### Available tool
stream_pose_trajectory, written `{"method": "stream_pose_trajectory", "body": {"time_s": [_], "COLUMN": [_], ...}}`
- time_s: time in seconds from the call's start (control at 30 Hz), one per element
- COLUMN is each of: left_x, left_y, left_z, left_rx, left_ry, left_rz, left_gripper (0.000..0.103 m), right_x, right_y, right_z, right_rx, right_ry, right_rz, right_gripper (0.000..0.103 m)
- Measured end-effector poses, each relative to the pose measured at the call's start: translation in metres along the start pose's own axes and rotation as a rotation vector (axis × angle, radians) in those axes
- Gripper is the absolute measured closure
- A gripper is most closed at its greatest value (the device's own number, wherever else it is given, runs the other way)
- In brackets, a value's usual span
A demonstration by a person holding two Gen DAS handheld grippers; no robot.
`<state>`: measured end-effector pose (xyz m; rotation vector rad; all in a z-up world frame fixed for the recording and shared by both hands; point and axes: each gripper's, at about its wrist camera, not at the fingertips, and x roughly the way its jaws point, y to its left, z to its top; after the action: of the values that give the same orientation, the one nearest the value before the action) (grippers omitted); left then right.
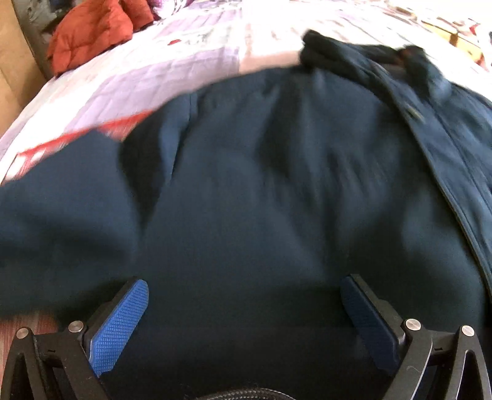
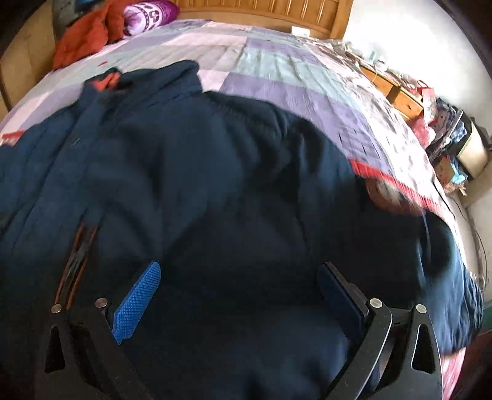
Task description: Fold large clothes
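Observation:
A large dark navy jacket (image 1: 261,184) lies spread on a quilted bed, collar toward the far side; it also fills the right wrist view (image 2: 200,184). Its front closure runs down the right of the left wrist view (image 1: 436,147) and the left of the right wrist view (image 2: 77,246). My left gripper (image 1: 244,295) is open, its blue pads wide apart just above the jacket's near part. My right gripper (image 2: 240,283) is open too, hovering over the jacket's near part. Neither holds fabric. Both views are motion-blurred.
The bed has a pale purple and teal patchwork quilt (image 2: 276,61). An orange-red garment (image 1: 89,34) lies at the bed's far left corner, also seen in the right wrist view (image 2: 86,34), next to a purple pillow (image 2: 150,12). A wooden headboard (image 2: 261,9) and cluttered furniture (image 2: 446,129) stand beyond.

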<state>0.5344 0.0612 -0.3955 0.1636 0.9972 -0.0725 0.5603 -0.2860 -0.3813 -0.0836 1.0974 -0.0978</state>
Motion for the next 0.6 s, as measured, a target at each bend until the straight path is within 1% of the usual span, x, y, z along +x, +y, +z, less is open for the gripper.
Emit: {"method": "stream_pose_trajectory", "body": {"time_s": [0.03, 0.1, 0.17, 0.2, 0.27, 0.33, 0.37, 0.4, 0.43, 0.5, 0.6], "left_x": [-0.011, -0.029, -0.056, -0.068, -0.092, -0.111, -0.122, -0.133, -0.146, -0.170, -0.195], "left_y": [0.002, 0.006, 0.010, 0.015, 0.019, 0.014, 0.007, 0.001, -0.006, -0.014, -0.014], "left_z": [-0.016, -0.045, -0.078, -0.095, -0.126, -0.157, -0.177, -0.191, -0.210, -0.243, -0.284], "left_rx": [-0.005, -0.027, -0.087, -0.118, -0.145, -0.109, -0.077, -0.054, -0.022, 0.024, 0.044], "left_ry": [0.018, 0.063, 0.086, 0.095, 0.119, 0.150, 0.152, 0.147, 0.143, 0.128, 0.126], "left_rz": [-0.008, -0.025, -0.070, -0.079, -0.075, -0.051, -0.033, -0.025, -0.017, 0.008, 0.007], "left_gripper": [0.001, 0.001, 0.001, 0.001, 0.001, 0.001, 0.001, 0.001, 0.001, 0.001, 0.001], "right_x": [-0.008, -0.026, -0.038, -0.048, -0.079, -0.106, -0.116, -0.123, -0.132, -0.159, -0.188], "right_y": [0.004, 0.012, 0.029, 0.034, 0.049, 0.058, 0.061, 0.064, 0.066, 0.076, 0.083], "right_z": [-0.015, -0.059, -0.111, -0.130, -0.167, -0.199, -0.216, -0.231, -0.244, -0.279, -0.332], "right_rx": [0.003, 0.003, -0.008, -0.014, -0.071, -0.087, -0.070, -0.056, -0.052, -0.078, -0.116], "right_ry": [0.017, 0.060, 0.119, 0.130, 0.108, 0.106, 0.133, 0.149, 0.144, 0.123, 0.117], "right_rz": [0.016, 0.038, 0.070, 0.081, 0.061, 0.055, 0.080, 0.086, 0.084, 0.081, 0.094], "right_gripper": [0.000, 0.000, 0.000, 0.000, 0.000, 0.000, 0.000, 0.000, 0.000, 0.000, 0.000]}}
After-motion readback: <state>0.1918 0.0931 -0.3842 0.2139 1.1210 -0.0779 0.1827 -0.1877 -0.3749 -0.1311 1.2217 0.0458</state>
